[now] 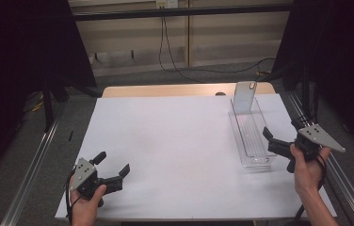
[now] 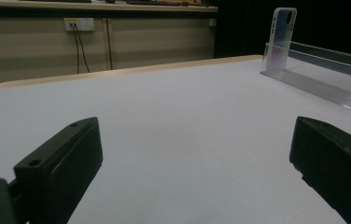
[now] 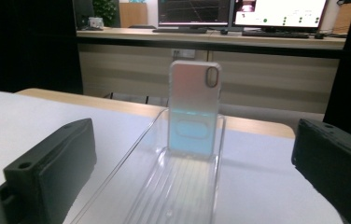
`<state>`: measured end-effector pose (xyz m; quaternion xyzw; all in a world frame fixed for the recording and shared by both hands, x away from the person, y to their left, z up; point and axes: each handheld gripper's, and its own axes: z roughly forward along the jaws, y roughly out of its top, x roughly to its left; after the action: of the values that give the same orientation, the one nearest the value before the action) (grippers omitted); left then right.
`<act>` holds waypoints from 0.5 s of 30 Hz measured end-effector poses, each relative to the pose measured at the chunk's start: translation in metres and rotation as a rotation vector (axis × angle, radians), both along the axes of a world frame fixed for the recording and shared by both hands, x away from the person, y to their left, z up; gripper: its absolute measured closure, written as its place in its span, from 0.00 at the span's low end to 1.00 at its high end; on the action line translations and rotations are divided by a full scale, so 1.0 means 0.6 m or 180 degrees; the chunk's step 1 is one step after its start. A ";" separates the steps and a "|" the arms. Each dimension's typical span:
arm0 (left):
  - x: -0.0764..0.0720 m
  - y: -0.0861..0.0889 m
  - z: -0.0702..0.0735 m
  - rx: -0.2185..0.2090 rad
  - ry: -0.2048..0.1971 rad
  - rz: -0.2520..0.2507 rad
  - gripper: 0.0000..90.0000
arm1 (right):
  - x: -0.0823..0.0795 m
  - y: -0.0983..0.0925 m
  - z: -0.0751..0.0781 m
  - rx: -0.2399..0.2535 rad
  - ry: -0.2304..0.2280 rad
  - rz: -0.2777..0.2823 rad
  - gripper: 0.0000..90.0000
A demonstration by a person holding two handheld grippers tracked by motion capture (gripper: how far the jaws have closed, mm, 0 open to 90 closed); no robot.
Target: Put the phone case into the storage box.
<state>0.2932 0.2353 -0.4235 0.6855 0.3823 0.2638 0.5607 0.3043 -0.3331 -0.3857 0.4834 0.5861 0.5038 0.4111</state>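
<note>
A translucent phone case [image 1: 245, 96] stands upright at the far end of a long clear plastic tray [image 1: 253, 141] on the right side of the white table [image 1: 175, 141]. My right gripper [image 1: 282, 134] is held open just right of the tray's near end. In the right gripper view its black jaws are wide apart [image 3: 192, 172], with the tray [image 3: 173, 186] and the case [image 3: 194, 109] straight ahead. My left gripper [image 1: 114, 163] is open and empty near the front left corner. Its own view [image 2: 197, 163] faces bare table, with the case [image 2: 280, 37] and tray [image 2: 323, 86] far off at the right.
A wooden strip [image 1: 184, 89] borders the table's far edge. Metal rails [image 1: 29, 169] run along both sides, and dark curtains hang left and right. Cables [image 1: 165, 42] hang from a wall socket behind. Monitors [image 3: 239, 11] stand on a desk beyond.
</note>
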 end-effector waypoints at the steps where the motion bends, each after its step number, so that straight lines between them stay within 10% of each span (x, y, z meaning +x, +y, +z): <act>1: 0.000 0.000 0.000 0.0008 -0.0001 0.0001 0.03 | -0.004 0.003 -0.003 -0.0009 0.0014 0.0023 0.00; 15: -0.003 0.002 0.000 -0.0033 0.0002 -0.0003 0.03 | -0.053 0.030 -0.033 0.0002 0.0086 0.0146 0.00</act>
<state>0.2915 0.2365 -0.4234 0.6828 0.3836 0.2614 0.5642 0.2722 -0.3148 -0.4055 0.4767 0.6024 0.5066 0.3914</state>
